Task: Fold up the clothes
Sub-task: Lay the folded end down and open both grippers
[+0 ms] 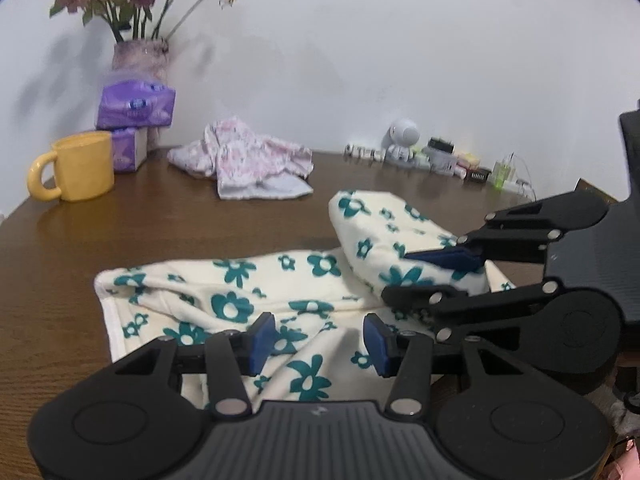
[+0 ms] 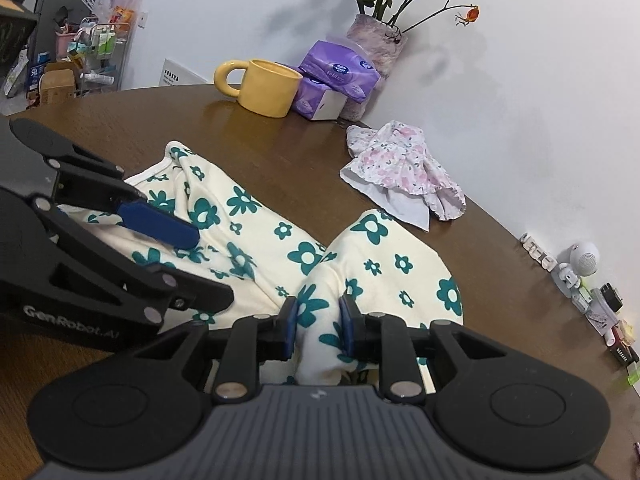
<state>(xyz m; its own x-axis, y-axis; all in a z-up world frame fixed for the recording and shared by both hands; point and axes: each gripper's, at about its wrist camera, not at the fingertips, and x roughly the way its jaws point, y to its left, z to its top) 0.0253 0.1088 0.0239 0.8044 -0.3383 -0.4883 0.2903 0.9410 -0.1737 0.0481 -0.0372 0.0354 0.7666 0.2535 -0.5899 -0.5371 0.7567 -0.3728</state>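
Note:
A cream garment with teal flowers (image 1: 232,280) (image 2: 248,216) lies rumpled on the brown wooden table (image 1: 160,224) (image 2: 280,152). In its own view my right gripper (image 2: 319,316) is shut on a bunched fold of this garment. The left wrist view shows the right gripper (image 1: 398,274) holding that fold raised off the table at the right. My left gripper (image 1: 320,332) (image 2: 208,266) stands open low over the near part of the garment. Cloth lies between its blue pads (image 1: 262,340), which do not press on it.
A crumpled pink floral garment (image 1: 248,160) (image 2: 404,168) lies farther back. A yellow mug (image 1: 84,166) (image 2: 268,86), purple tissue packs (image 1: 136,104) (image 2: 340,72) and a vase of flowers (image 1: 138,54) (image 2: 376,40) stand by the wall. Small items (image 1: 440,156) (image 2: 580,276) line the table's back edge.

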